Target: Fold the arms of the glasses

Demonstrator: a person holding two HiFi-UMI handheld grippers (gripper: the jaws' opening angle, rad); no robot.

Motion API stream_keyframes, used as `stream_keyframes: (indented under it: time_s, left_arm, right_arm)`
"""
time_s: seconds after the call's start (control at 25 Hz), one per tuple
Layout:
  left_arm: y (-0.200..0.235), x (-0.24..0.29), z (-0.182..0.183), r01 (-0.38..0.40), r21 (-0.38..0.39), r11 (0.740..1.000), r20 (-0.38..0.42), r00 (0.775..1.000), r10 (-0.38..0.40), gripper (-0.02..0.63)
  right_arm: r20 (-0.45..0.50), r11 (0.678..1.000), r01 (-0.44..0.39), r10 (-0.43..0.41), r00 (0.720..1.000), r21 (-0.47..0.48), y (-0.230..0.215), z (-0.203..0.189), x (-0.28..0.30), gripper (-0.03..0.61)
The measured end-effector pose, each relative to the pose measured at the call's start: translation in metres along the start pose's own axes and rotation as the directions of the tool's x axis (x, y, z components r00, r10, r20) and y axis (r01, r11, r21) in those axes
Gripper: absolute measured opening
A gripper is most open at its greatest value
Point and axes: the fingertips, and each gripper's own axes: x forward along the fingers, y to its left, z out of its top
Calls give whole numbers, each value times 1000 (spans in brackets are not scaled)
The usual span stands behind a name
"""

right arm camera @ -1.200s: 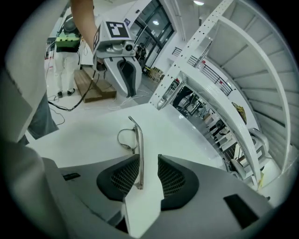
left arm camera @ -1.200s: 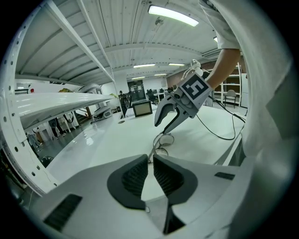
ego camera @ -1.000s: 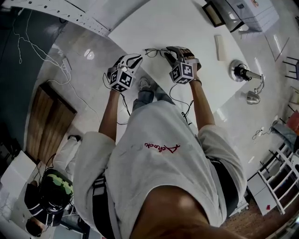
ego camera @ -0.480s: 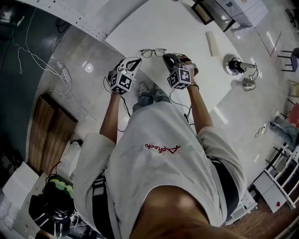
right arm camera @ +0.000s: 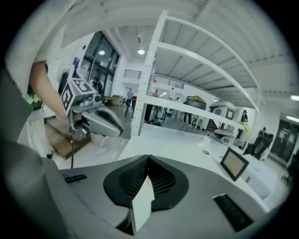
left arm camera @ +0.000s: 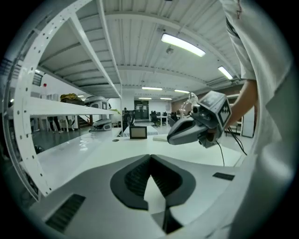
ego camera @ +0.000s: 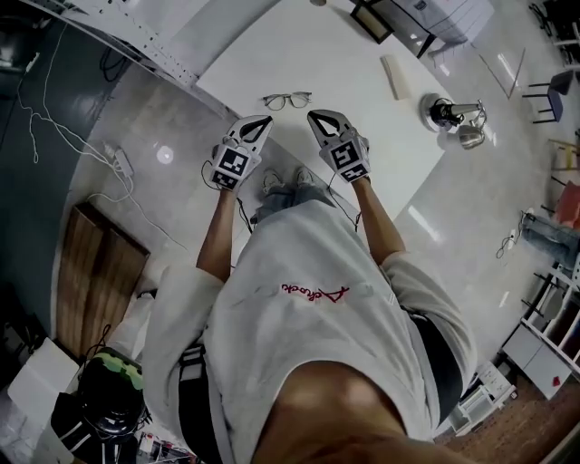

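head view: the glasses (ego camera: 287,100) lie on the white table (ego camera: 353,54) near its front edge, lenses side by side. they are too small here to tell how the arms are set. both grippers hang just short of them, above the table edge and touching neither table nor glasses. the left gripper (ego camera: 261,120) points at the left lens and the right gripper (ego camera: 317,115) at the right lens. further back on the table are a pale bar (ego camera: 393,77) and a dark-framed screen (ego camera: 367,11). the person's white shirt (ego camera: 313,299) fills the lower half of the view.

left gripper view: the left gripper (left arm camera: 150,157) has just been closing. its ribbed pads now meet at the tip, with only a thin wedge of gap lower down and nothing between them. the right gripper (left arm camera: 172,137) floats off to the right over the table (left arm camera: 93,149), and the small screen (left arm camera: 138,132) stands far back.

right gripper view: the right gripper (right arm camera: 148,158) has also just been closing. its jaws are drawn together at the tip and grip nothing. the left gripper (right arm camera: 117,131) shows at the left, the screen (right arm camera: 233,163) at the right, and a white rack frame (right arm camera: 152,65) rises behind.
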Motion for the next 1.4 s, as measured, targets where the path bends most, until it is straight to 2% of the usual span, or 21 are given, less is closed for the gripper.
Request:
stream_keyframes:
  time_s: [0.08,0.16,0.28,0.52,0.72,0.92,1.4]
  left_arm:
    - [-1,-7,6,-22,-69,997,44,999,25,29]
    - [-10,-14,13,-24,-101,995,69,997,31,28]
    - [-27,-22,25,-3,-139,990,115,993,19,28]
    - [-68,-34,29,-42,-170,984,140,988,67,28]
    - [-113,-45,31,-67,-180,981,157,983,96,29]
    - [-163,-56,16,-77,-184,980,134,986,102,28]
    - [-252,-98,12,-133,-165,977,169,972,161,28]
  right_arm:
    - [78,990,10,-21,997,138,-2,10,-13,9]
    - [151,966,6,-47,987,258,-3,17,-28,9]
    - [259,938,-1,-94,961,347,-6,31,-52,9]
    - [323,939,-19,-99,941,344,5,33,-97,8]
    - [325,945,-37,-74,943,324,23,17,-140,8]
    - [328,946,-54,-57,943,321,49,-2,-178,8]
    - [328,956,-65,-35,944,287,107,-33,-253,8]
